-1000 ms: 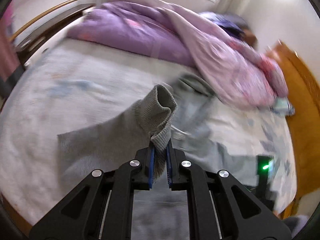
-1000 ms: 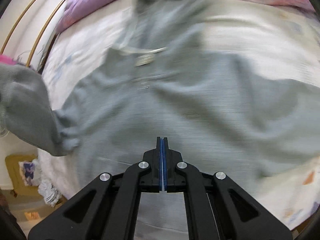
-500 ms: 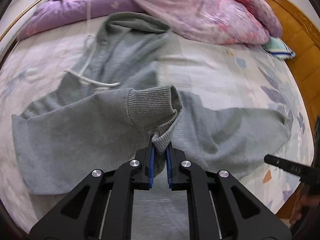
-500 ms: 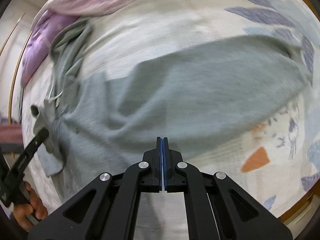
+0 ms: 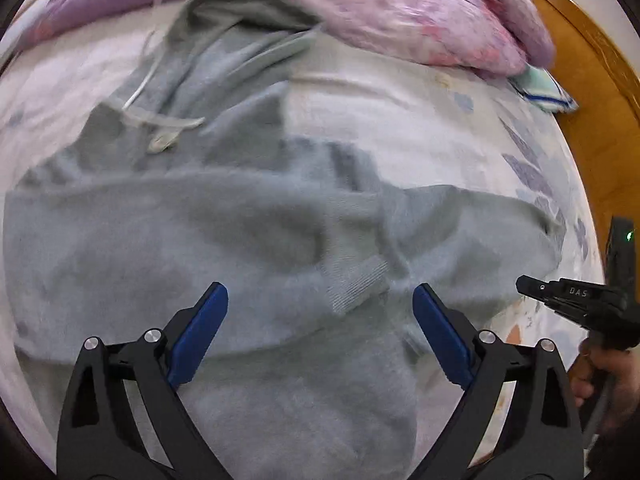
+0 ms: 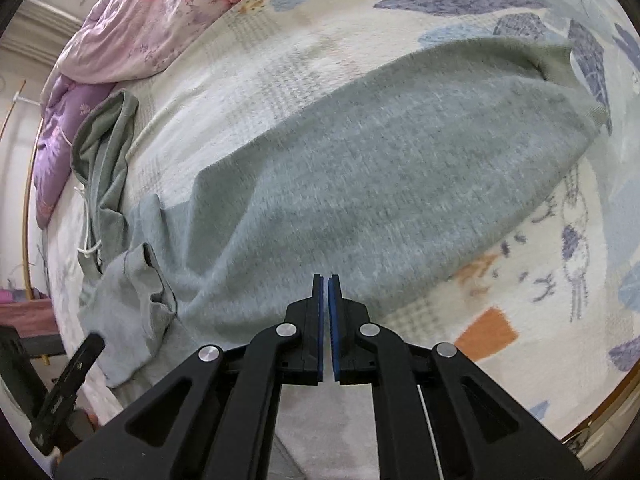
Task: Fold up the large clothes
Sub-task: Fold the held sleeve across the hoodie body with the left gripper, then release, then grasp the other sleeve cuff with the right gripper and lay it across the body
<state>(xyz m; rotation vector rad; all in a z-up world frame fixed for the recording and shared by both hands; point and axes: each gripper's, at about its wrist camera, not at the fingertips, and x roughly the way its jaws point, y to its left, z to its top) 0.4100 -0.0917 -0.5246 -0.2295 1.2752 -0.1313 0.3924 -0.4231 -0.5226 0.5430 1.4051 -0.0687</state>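
place: home bedroom | shown by: bed with patterned sheet [image 6: 520, 320], purple floral quilt [image 5: 420, 12], wooden bed frame [image 5: 592, 92]

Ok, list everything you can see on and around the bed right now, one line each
Hoodie: one, grey, spread across the bed, sleeve cuff folded onto its body.
Drawstring: one, white, by the hood.
Duvet: one, pink and purple, bunched beyond the hood.
Sheet: one, cream with blue and orange prints, under everything.
Bed frame: one, wooden, right side.
Left gripper: open above the cuff.
Right gripper: nearly closed, holding nothing.
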